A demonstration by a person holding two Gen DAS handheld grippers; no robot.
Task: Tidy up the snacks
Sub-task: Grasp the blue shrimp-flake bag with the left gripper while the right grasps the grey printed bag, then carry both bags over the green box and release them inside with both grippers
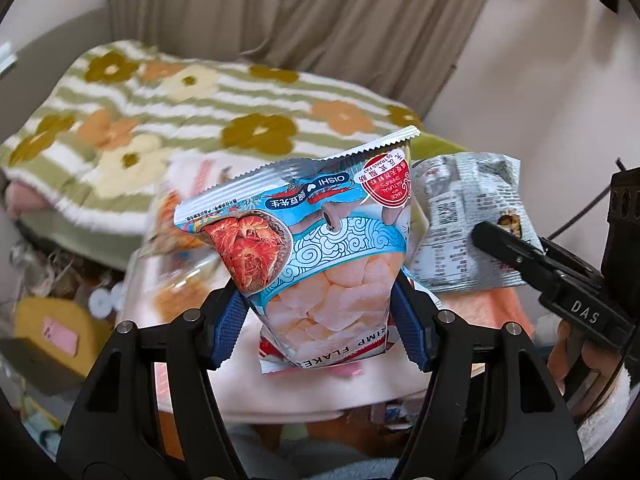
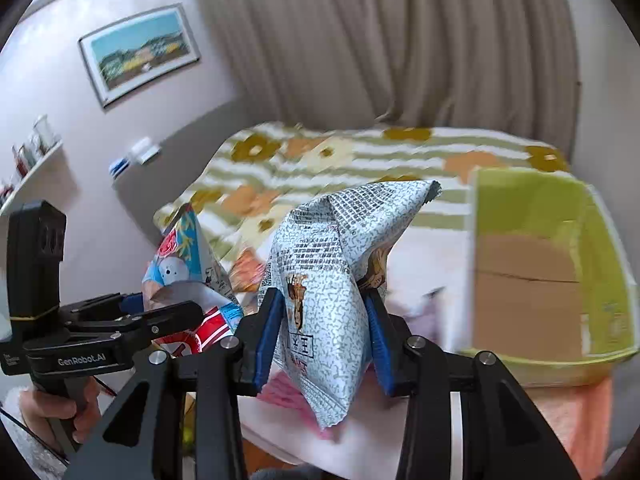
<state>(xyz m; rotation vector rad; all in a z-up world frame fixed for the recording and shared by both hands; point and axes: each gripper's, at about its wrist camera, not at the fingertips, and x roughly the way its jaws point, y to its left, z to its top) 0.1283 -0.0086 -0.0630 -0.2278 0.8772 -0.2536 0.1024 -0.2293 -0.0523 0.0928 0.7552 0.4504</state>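
My left gripper (image 1: 320, 320) is shut on a blue Oishi shrimp flakes bag (image 1: 312, 240) and holds it upside down in the air above a pale table (image 1: 304, 396). My right gripper (image 2: 324, 332) is shut on a grey speckled snack bag (image 2: 340, 264) and holds it up too. In the left wrist view the grey bag (image 1: 464, 224) and the right gripper (image 1: 532, 264) are at the right. In the right wrist view the shrimp flakes bag (image 2: 188, 276) and the left gripper (image 2: 160, 312) are at the left.
A green box (image 2: 600, 280) with a brown cardboard bottom stands at the right. More snack bags (image 1: 180, 216) lie blurred behind the held bag. A flower-patterned blanket (image 1: 160, 120) covers the bed behind. Curtains (image 2: 400, 40) hang at the back. Clutter (image 1: 60, 312) lies at the lower left.
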